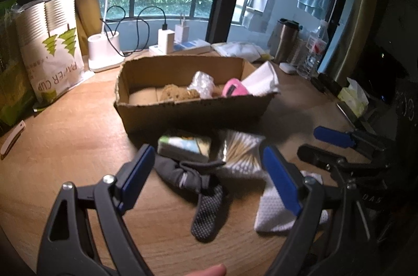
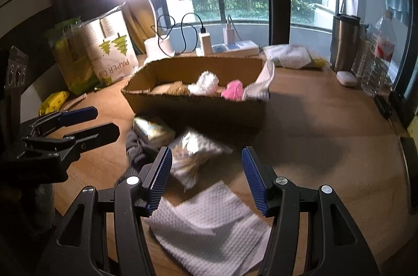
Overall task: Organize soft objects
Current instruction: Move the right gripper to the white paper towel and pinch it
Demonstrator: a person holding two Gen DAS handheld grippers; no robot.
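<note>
We see the box [image 1: 193, 106] behind the sock [image 1: 193, 179]; the cloth [image 2: 209, 226] lies right of the sock.

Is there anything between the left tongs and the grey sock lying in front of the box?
Nothing visible. The left tongs are open, and the grey sock lies on the table between the fingers. A small packet sits just beyond it, before the cardboard box.

The white bag with green tree shapes [image 1: 56, 56] standing at the left of the desk carries the words "PAPER CUP" — printed sideways along its lower edge. In the right wrist view only "PAPER C" of it [image 2: 112, 59] shows — other print is too blurred to read.
</note>
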